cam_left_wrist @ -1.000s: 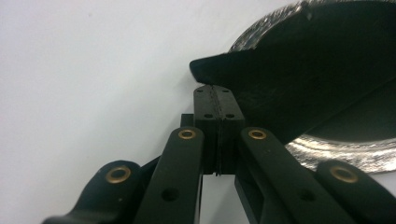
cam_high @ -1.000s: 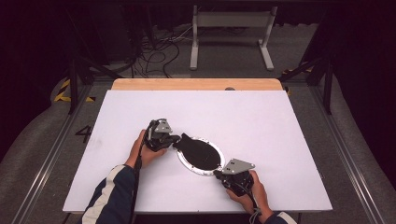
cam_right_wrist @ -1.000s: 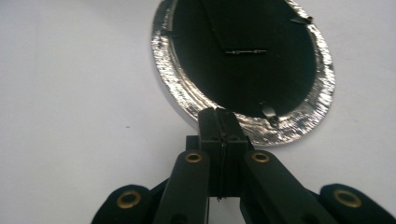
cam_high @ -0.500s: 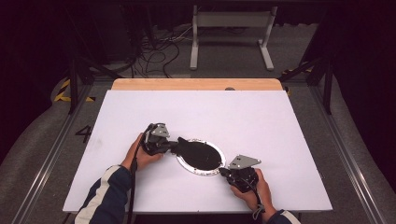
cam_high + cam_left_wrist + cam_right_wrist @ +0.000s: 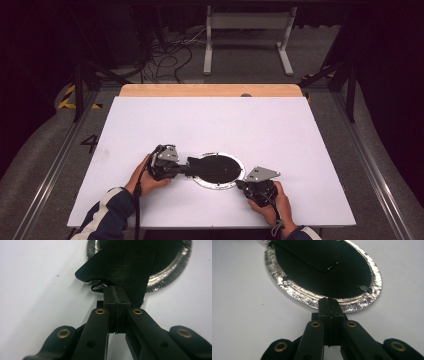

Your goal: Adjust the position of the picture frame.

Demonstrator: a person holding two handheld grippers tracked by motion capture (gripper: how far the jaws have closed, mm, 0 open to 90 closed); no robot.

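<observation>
White laminate covers the table, and near its front edge lies the round silver foil tray with a black flat lid over it.

At the left, the left gripper is clenched: in the left gripper view its jaws stand pressed together on the black lid's peeled-up flap at the tray's left rim, with a small crumpled bit of foil just beside the pads.

To the right, the right gripper is also clenched; in the right gripper view its jaw tips meet on the tray's crinkled silver rim at the near side, the black lid lying just beyond.

A bare wooden strip runs along the table's far edge, and beyond it cables and a grey metal stand rest on the floor. At the far left, a dark number 4 is marked beside the table.
</observation>
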